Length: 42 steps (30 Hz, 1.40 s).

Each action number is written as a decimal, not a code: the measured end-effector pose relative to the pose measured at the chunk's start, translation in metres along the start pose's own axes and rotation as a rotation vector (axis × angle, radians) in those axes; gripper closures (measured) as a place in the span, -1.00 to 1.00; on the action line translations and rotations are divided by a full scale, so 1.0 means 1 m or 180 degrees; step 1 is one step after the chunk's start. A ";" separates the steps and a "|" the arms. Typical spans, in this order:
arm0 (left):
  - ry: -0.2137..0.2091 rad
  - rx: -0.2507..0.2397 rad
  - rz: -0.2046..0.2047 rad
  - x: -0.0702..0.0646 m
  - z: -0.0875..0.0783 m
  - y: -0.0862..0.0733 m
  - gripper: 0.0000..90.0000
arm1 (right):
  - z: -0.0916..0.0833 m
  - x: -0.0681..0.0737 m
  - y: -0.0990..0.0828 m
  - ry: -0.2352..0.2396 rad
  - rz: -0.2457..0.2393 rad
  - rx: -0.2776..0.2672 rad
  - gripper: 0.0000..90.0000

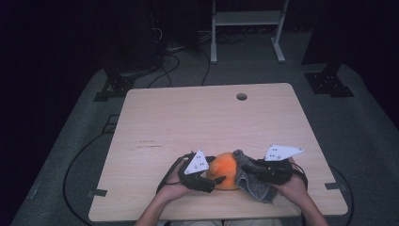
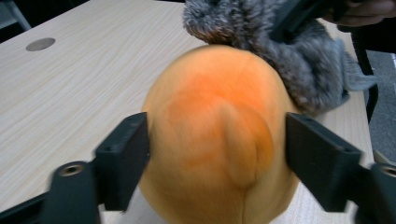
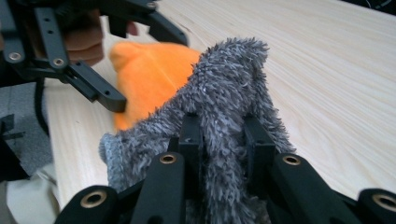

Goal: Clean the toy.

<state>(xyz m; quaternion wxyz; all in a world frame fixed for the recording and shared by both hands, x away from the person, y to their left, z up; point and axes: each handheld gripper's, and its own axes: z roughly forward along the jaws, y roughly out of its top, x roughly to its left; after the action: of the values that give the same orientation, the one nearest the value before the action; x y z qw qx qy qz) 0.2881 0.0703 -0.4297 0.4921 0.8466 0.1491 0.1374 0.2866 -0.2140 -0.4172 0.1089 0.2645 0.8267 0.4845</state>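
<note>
Orange plush toy (image 2: 215, 135), soft, rounded

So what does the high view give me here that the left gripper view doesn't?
High view alone: the whole table, both forearms, and the white frame on the floor behind.

Left gripper view alone: close up, the left tool pressing both sides of the orange plush, plus the plush's seam.

Both: the plush beside the grey fuzzy cloth, the table's round hole, and the right tool gripping the cloth.
</note>
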 end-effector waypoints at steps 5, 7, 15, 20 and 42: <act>-0.0002 -0.0010 0.0073 -0.003 0.003 0.001 -0.29 | -0.014 -0.007 0.002 -0.0135 0.0080 0.0024 0.61; -0.0033 -0.0030 0.0110 -0.005 0.005 0.000 -0.28 | -0.018 0.000 0.011 -0.0033 0.0028 -0.0114 0.61; -0.0085 -0.0003 0.0065 -0.002 0.002 0.001 -0.37 | -0.001 0.008 0.011 0.0006 -0.0168 0.0046 0.60; -0.0084 -0.0017 0.0124 -0.006 0.004 0.001 -0.29 | -0.015 0.002 0.010 -0.0189 -0.0228 0.0239 0.61; -0.0187 0.0012 0.0201 -0.005 0.003 -0.009 -0.27 | -0.008 0.003 0.009 -0.0064 -0.0106 0.0200 0.60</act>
<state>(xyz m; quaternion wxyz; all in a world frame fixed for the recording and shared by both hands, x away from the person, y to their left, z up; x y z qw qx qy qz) 0.2834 0.0696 -0.4394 0.4900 0.8555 0.1080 0.1275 0.2834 -0.2150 -0.4048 0.1169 0.2588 0.8447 0.4537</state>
